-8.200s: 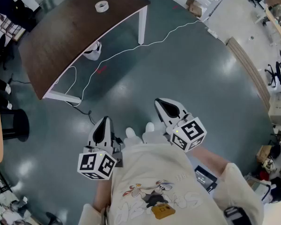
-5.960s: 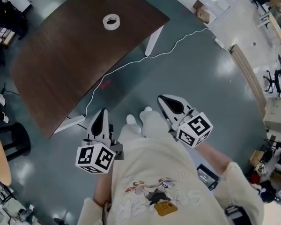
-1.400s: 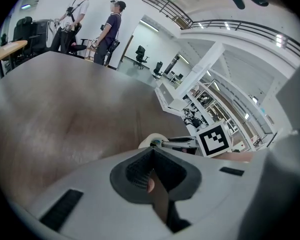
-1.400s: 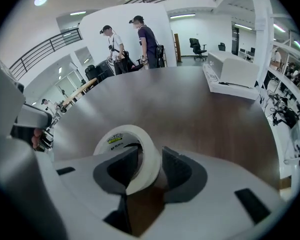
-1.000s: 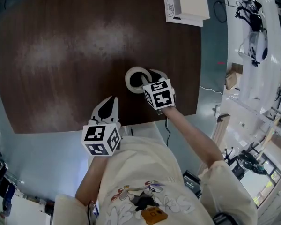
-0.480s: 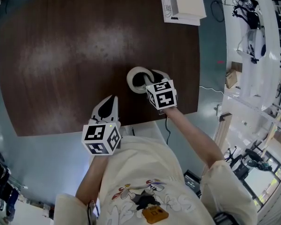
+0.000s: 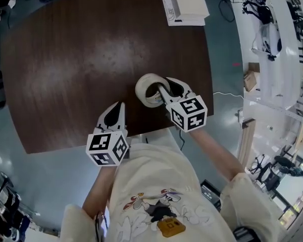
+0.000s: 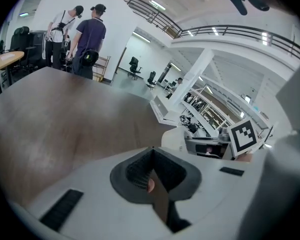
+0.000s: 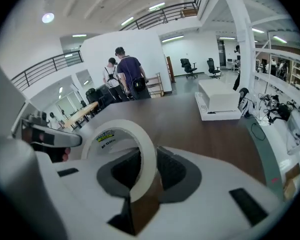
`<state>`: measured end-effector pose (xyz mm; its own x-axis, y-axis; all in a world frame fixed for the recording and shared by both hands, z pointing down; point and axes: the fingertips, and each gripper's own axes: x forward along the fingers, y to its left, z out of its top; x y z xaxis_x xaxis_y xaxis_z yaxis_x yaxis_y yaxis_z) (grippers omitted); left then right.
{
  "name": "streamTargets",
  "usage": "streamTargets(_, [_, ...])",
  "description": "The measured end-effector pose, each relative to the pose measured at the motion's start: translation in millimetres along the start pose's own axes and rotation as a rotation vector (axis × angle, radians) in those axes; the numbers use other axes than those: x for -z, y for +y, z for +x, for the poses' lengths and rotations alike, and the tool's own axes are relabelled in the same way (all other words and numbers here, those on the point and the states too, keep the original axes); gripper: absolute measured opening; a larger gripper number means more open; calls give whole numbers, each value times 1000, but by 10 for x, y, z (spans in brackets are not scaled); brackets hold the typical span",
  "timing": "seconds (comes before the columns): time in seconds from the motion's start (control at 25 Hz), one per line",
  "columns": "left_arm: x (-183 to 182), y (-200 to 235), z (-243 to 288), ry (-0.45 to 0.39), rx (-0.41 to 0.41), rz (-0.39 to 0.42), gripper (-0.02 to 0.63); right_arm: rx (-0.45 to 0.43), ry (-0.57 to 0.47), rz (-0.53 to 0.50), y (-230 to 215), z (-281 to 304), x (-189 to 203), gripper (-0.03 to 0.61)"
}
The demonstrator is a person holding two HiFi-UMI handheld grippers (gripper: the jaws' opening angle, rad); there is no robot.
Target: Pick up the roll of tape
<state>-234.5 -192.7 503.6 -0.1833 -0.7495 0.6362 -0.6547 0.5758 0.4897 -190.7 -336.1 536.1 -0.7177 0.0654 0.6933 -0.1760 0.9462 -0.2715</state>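
Right tool [image 7: 164, 87] is clamped on the roll of tape [image 9: 140, 144], one jaw inside the ring and one outside. The roll sits up on edge over the dark table [image 7: 81, 59], near its front edge. Left tool [image 7: 118, 108] is closed up with nothing in it, hovering off to the side.

The roll of tape [image 7: 148, 86] sat between the jaws of the right hand-held gripper [image 7: 164, 86] over the surface [image 7: 65, 59] near its front edge, with the left hand-held gripper [image 7: 116, 111] to its left and a box [image 7: 184, 4] at the far edge.
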Motion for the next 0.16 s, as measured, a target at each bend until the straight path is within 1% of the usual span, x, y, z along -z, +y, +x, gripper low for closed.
streamTargets(0.16, [-120, -192, -205, -39, 17, 12, 6, -75, -68, 23, 234, -471, -254, 95])
